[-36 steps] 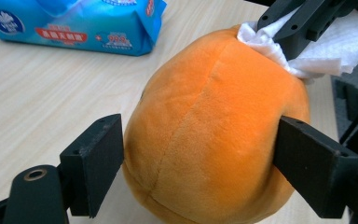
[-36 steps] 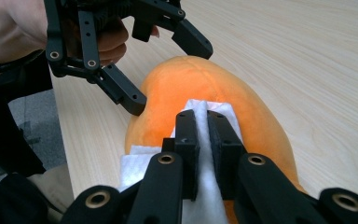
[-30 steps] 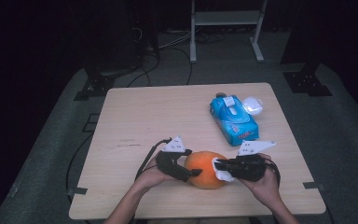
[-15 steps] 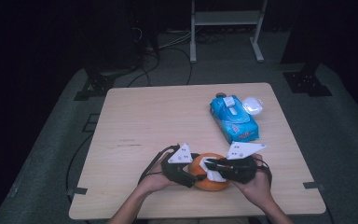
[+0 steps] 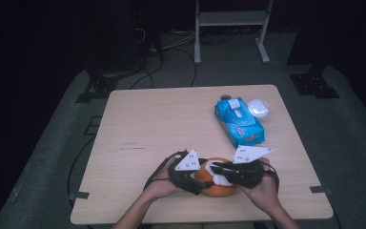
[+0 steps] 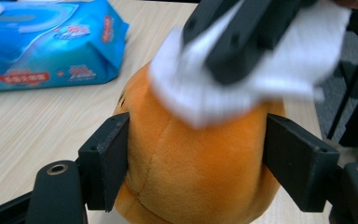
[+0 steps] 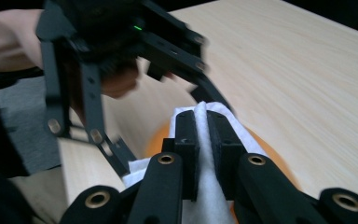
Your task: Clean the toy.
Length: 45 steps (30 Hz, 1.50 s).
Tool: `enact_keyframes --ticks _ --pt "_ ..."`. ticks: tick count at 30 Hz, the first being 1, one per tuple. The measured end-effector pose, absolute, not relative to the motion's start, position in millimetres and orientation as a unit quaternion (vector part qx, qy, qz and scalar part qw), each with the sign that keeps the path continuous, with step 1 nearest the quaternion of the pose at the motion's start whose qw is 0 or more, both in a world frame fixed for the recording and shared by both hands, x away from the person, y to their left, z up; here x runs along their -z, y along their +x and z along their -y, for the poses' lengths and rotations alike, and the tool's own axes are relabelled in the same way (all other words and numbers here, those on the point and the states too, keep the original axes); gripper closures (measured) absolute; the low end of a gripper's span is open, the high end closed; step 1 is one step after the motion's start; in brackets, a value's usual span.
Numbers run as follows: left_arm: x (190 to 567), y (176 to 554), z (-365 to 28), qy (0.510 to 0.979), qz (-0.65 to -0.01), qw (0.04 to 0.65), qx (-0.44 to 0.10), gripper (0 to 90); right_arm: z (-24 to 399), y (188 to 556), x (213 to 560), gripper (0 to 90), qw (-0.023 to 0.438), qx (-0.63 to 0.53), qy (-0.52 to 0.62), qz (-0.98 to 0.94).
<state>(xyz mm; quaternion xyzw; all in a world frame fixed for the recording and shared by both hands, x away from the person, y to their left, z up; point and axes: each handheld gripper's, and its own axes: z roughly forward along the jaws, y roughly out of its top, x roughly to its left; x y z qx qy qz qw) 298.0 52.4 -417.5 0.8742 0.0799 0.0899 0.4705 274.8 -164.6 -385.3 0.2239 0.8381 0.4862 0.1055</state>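
Observation:
An orange plush toy (image 5: 219, 188) sits near the table's front edge. My left gripper (image 5: 204, 183) clasps it from the left. In the left gripper view both pads press into the sides of the plush (image 6: 200, 177), and the left gripper (image 6: 200, 161) has just eased its jaws slightly wider around it. My right gripper (image 5: 218, 170) reaches in from the right, shut on a folded white wipe (image 5: 218, 176). The wipe (image 6: 200, 102) lies against the toy's top under the right gripper (image 6: 242, 42). In the right gripper view, that gripper (image 7: 203, 126) pinches the wipe (image 7: 205, 196) above the plush (image 7: 268, 147).
A blue pack of wet wipes (image 5: 239, 121) lies at the back right of the wooden table (image 5: 162, 119), with a small clear round lid (image 5: 258, 108) beside it. A metal stand (image 5: 228, 28) and cables are on the floor beyond the table.
The left gripper slid right and closed on the plush's sides. The right gripper, still holding the wipe, shifted left and up onto the top of the toy.

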Motion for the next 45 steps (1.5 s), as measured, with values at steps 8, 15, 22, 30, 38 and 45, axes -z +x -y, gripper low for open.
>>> enact_keyframes --ticks 8,15,22,30,38,45 --pt "420.6 302.3 -58.6 0.877 -0.084 0.464 -0.089 27.3 163.2 277.4 382.5 82.8 0.137 -0.467 0.226 -0.843" --pt "420.4 301.4 -54.6 0.87 -0.081 0.479 -0.086 25.5 170.0 278.2 384.8 82.8 0.13 -0.479 0.24 -0.835" --pt "423.2 309.2 -65.4 0.873 -0.102 0.47 -0.075 27.9 166.8 277.6 383.9 82.9 0.141 -0.467 0.226 -0.843" --pt "424.8 316.0 -73.7 0.868 -0.112 0.48 -0.063 21.1 192.5 280.9 392.8 82.8 0.136 -0.471 0.262 -0.831" --pt "424.8 315.5 -71.8 0.867 -0.12 0.481 -0.056 22.8 177.2 280.3 393.0 82.6 0.138 -0.481 0.241 -0.831" --pt "429.2 323.1 -79.4 0.856 -0.154 0.491 -0.039 24.0 196.1 281.9 395.5 82.5 0.135 -0.486 0.267 -0.821"
